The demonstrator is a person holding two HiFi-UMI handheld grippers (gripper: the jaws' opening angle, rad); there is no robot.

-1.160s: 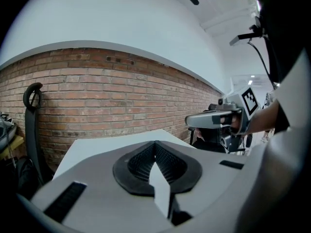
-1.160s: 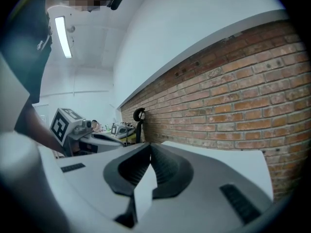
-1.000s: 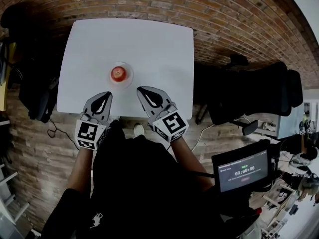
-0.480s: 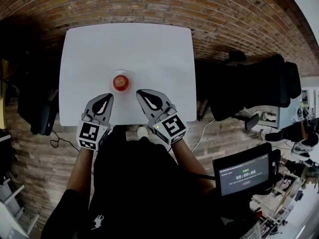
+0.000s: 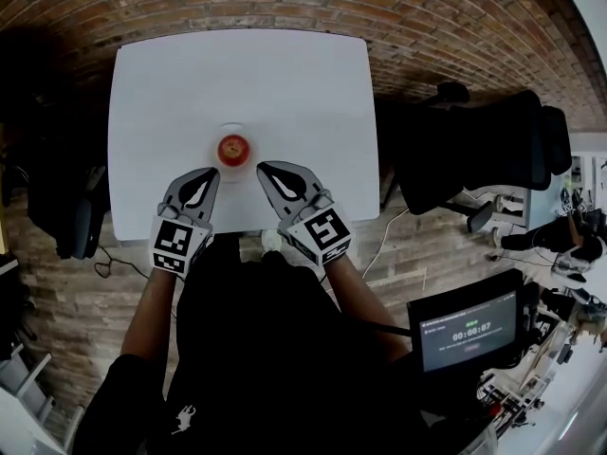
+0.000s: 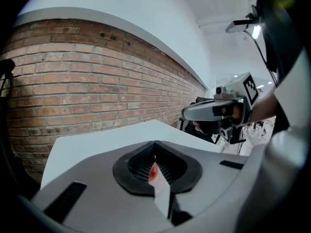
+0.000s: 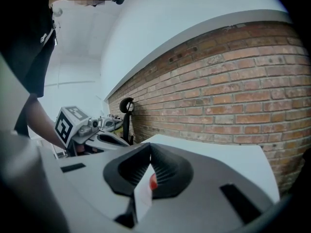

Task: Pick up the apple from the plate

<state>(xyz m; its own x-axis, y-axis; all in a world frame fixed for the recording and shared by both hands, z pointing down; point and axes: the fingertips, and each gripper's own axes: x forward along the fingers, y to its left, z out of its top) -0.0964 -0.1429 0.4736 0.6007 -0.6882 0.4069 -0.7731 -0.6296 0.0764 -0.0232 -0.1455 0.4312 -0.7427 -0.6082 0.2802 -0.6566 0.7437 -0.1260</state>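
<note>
A red apple (image 5: pixel 233 148) sits on a small pale plate (image 5: pixel 233 128) near the front of the white table (image 5: pixel 285 83). My left gripper (image 5: pixel 210 172) is shut and empty, its tip just left of and nearer than the plate. To the plate's right, my right gripper (image 5: pixel 264 169) is also shut with nothing in it. In the left gripper view a sliver of the apple (image 6: pixel 152 172) shows through the slit between the jaws of the left gripper (image 6: pixel 155 144). In the right gripper view the apple (image 7: pixel 153 181) shows the same way past the right gripper (image 7: pixel 149 148).
A black office chair (image 5: pixel 484 159) stands right of the table and another dark chair (image 5: pixel 66 207) to its left. A screen with a timer (image 5: pixel 465 328) is at lower right. The floor is brick-patterned, and a brick wall (image 6: pixel 87 86) lies beyond the table.
Both grippers have moved forward over the table's front edge and now flank the plate. Neither has changed its jaws, and the apple has not moved.
</note>
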